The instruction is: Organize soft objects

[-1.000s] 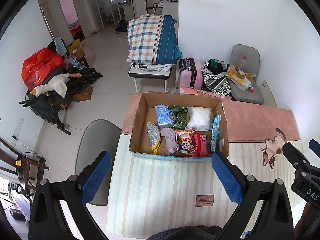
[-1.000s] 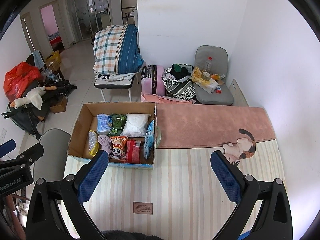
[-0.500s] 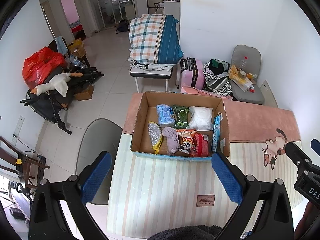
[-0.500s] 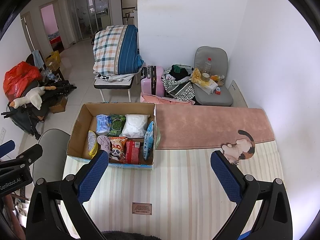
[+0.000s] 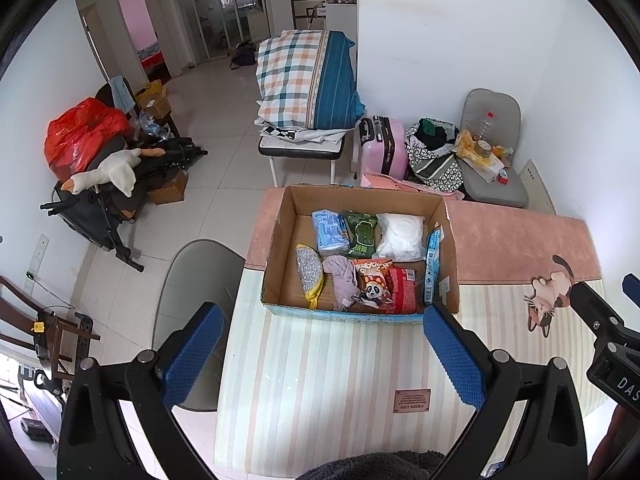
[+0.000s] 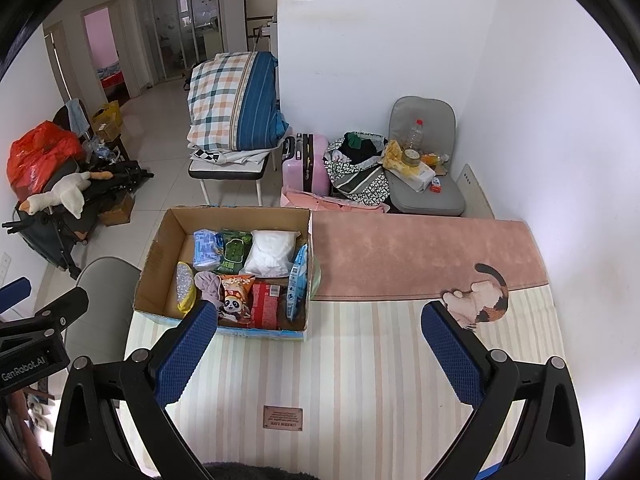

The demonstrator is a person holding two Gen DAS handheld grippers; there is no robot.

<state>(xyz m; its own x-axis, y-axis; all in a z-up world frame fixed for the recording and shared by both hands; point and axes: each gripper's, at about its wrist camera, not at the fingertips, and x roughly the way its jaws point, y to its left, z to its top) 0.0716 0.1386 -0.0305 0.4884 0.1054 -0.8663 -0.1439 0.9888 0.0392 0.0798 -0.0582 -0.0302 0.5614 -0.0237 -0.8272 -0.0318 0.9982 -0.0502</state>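
Chair seat (image 5: 200,280) clearer beside left gripper (image 5: 320,354).

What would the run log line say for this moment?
left gripper: open, empty | right gripper: open, empty | cardboard box: on table, packed, untouched

Brown cardboard box (image 5: 450,236) sits on a pink-and-cream striped mat (image 5: 320,380).
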